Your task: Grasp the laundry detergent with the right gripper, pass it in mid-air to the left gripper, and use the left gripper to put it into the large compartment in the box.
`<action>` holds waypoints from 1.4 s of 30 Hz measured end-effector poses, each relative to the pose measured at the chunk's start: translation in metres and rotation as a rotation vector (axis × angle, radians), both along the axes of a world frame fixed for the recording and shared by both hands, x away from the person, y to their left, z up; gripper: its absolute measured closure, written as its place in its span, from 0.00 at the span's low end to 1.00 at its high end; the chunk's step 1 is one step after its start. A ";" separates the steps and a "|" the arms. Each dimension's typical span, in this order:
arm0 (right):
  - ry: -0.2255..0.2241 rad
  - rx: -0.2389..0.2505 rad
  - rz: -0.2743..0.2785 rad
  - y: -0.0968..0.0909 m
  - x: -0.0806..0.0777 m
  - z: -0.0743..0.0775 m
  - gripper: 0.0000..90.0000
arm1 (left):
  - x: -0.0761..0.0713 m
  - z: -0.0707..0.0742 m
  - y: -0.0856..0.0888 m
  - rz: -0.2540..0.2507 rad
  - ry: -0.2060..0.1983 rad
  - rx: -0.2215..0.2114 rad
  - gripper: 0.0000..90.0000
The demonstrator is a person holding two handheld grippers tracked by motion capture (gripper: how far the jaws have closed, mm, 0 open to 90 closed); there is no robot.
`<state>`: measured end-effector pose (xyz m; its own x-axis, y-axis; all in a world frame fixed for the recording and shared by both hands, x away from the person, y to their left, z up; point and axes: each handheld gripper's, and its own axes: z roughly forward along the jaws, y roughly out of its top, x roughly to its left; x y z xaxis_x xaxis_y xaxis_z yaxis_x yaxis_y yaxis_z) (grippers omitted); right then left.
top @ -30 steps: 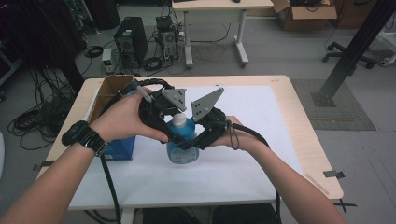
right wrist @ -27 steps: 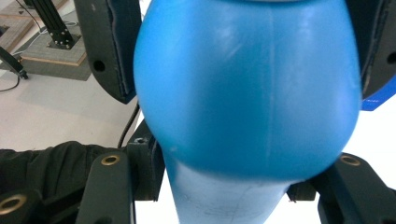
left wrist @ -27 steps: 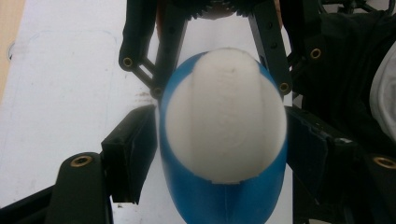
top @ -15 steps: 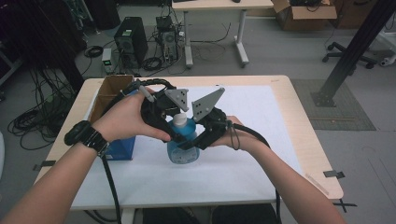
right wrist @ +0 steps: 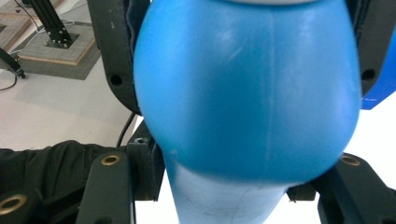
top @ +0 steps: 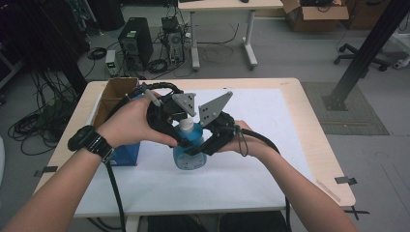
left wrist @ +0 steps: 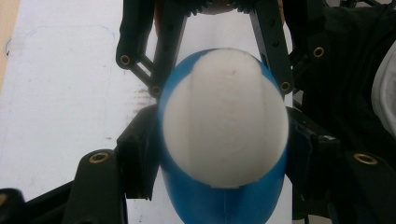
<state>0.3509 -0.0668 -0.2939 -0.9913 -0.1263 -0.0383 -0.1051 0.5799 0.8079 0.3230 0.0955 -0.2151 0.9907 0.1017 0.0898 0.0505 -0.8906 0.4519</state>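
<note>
the blue bottle stands upright on the desk between both hands — left tongs pinch its white cap from above, right tongs clamp its body from the side, both equally near.

1. The bottle is smooth blue plastic with a soft sheen and a faint moulding seam; its cap is matt white plastic.
2. The left gripper and right gripper are matt black plastic with brass-coloured rivets, each topped by a dull grey perforated plate.
3. The desk is pale, smooth wood, overlaid with matt white paper.
4. The box is brown cardboard, rough and matt.
</note>
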 end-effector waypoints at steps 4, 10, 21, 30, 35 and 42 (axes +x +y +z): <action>0.001 -0.003 0.002 0.001 0.000 0.000 0.47 | -0.001 0.000 0.000 0.003 0.001 0.007 0.41; 0.005 -0.009 0.003 0.002 -0.001 -0.001 0.47 | 0.000 0.000 -0.001 0.010 0.009 0.014 0.42; 0.020 0.020 -0.014 -0.007 0.003 0.002 0.25 | 0.003 0.015 -0.002 0.056 0.023 0.014 0.42; 0.029 -0.081 -0.129 -0.040 0.015 -0.007 0.07 | 0.010 0.045 0.015 0.254 -0.009 0.054 0.42; 0.033 -0.149 -0.179 -0.067 0.022 -0.010 0.08 | 0.019 0.068 0.034 0.445 -0.025 0.048 0.42; 0.009 -0.246 -0.261 -0.105 0.027 -0.013 0.09 | 0.033 0.095 0.072 0.734 -0.031 0.018 0.42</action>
